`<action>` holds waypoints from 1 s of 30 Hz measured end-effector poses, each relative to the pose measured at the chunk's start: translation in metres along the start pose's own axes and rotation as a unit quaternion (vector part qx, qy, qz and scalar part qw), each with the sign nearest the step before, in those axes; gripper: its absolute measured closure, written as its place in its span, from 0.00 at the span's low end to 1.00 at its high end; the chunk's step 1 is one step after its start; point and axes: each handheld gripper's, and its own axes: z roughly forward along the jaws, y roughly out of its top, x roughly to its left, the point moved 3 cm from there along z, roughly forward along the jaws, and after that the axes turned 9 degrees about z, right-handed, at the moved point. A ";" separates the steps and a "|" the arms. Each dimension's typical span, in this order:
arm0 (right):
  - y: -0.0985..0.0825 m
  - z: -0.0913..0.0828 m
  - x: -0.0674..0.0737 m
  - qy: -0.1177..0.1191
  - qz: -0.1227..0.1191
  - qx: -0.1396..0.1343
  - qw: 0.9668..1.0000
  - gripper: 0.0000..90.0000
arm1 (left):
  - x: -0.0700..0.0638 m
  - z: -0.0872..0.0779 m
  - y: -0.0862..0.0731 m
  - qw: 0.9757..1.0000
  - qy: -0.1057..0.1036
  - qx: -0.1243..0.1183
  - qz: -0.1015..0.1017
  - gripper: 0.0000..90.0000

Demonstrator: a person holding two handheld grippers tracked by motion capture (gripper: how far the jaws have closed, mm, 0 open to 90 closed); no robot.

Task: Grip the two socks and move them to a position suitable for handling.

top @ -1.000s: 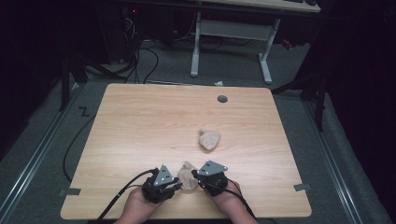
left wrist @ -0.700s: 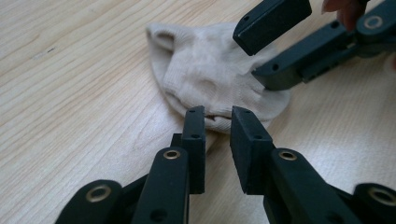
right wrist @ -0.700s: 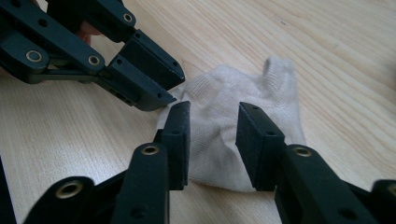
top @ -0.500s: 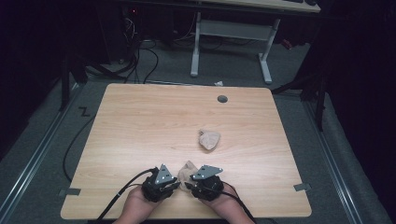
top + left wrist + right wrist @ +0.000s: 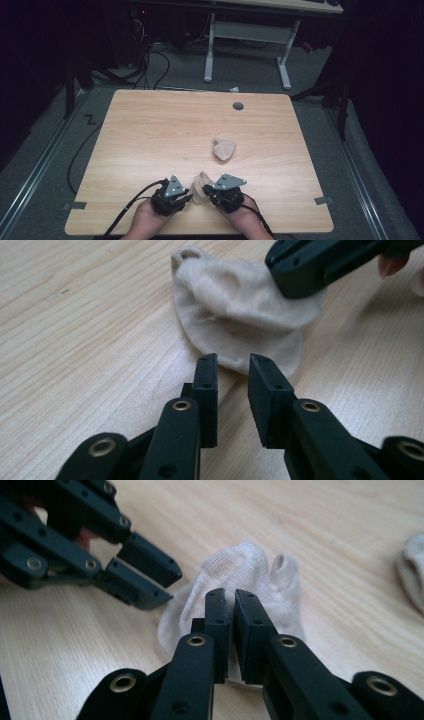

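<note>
The big wooden bench (image 5: 150, 145) holds two small beige socks. One sock (image 5: 201, 186) lies near the front edge of the bench, right between the two tools, and it looks like the one being worked on. The other sock (image 5: 224, 149) sits bunched up near the middle of the bench, well apart, maybe waiting to be paired with it. The right hand-held gripper (image 5: 232, 596) has just been closing its jaws, and now they pinch a fold of the near sock, probably to lift or pull it. The left hand-held gripper (image 5: 234, 363) sits just beside the sock's edge with its jaws a little apart and nothing between them, ready to grab the other side.
</note>
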 end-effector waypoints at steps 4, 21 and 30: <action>0.003 -0.005 -0.003 -0.003 0.009 -0.016 1.000 0.95 | -0.004 -0.002 0.005 1.000 0.003 -0.019 0.011 0.81; 0.005 -0.009 -0.019 -0.010 0.044 -0.034 0.998 0.94 | -0.008 0.013 0.018 0.999 -0.008 -0.041 0.006 0.82; 0.005 -0.009 -0.024 -0.020 0.050 -0.031 0.998 0.94 | -0.005 0.030 0.014 1.000 -0.020 -0.012 0.003 0.86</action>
